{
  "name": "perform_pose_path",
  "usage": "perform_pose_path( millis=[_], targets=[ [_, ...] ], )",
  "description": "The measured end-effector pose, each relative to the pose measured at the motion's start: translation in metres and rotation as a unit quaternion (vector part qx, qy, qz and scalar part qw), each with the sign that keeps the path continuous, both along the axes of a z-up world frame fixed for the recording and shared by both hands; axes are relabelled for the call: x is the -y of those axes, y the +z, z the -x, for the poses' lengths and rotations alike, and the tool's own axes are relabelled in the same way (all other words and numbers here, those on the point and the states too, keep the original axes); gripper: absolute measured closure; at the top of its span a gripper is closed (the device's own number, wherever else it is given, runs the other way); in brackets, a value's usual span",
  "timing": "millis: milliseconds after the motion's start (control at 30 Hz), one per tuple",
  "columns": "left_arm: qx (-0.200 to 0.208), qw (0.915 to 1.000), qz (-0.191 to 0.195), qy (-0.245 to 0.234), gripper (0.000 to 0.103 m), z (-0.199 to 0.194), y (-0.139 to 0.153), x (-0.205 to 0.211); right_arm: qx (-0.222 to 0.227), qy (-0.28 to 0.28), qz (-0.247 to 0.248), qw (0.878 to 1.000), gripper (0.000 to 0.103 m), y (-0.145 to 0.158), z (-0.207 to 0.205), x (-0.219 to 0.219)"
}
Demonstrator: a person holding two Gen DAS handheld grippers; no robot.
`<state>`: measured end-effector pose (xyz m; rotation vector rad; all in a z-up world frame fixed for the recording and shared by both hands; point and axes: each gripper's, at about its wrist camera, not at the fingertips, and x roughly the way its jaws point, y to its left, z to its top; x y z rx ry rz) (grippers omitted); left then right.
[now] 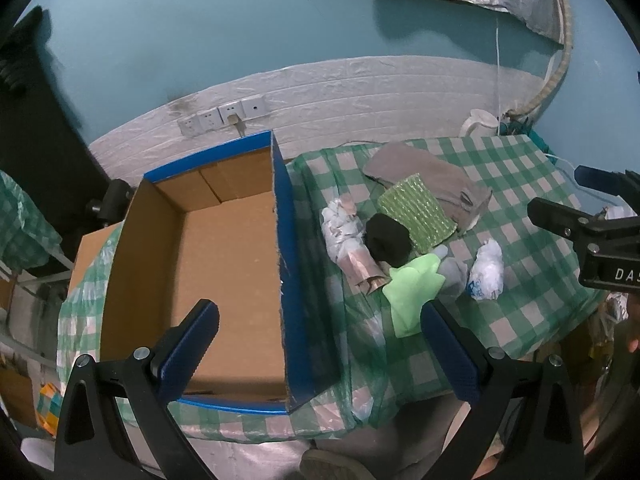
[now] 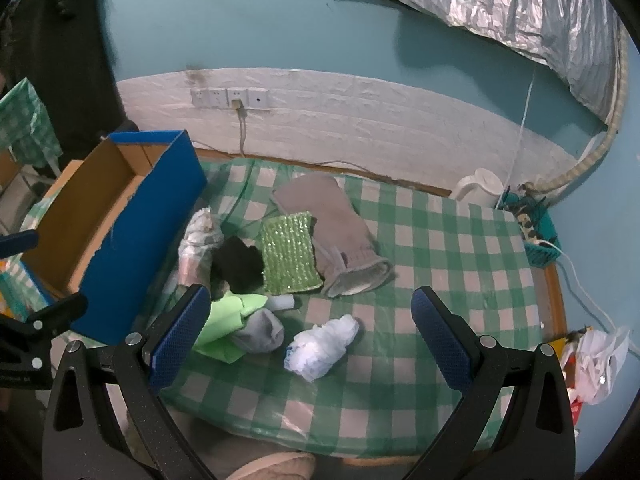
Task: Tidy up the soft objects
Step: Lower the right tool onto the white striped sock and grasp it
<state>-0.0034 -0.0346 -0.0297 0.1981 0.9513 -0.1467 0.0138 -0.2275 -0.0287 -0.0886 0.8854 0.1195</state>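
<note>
An empty cardboard box with blue outer walls sits at the left of the green checked table. Beside it lie soft things: a grey mitten, a green sponge pad, a black cloth, a crumpled wrapper, a light green cloth, a grey sock and a white plastic wad. My left gripper hangs open above the box's right wall. Open too, my right gripper hovers over the white wad, holding nothing.
A white kettle and a teal basket stand at the table's far right corner. Wall sockets with a cable sit behind the box. A white bag hangs off the right edge. A shoe shows below.
</note>
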Motion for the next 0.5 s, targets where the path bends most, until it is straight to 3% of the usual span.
perform_pose_path(
  millis=[500],
  targets=[
    [-0.009, 0.9997, -0.015, -0.016, 0.001, -0.008, -0.020, 0.024, -0.014, -0.011, 0.005, 1.000, 0.002, -0.018, -0.004, 0.010]
  ],
)
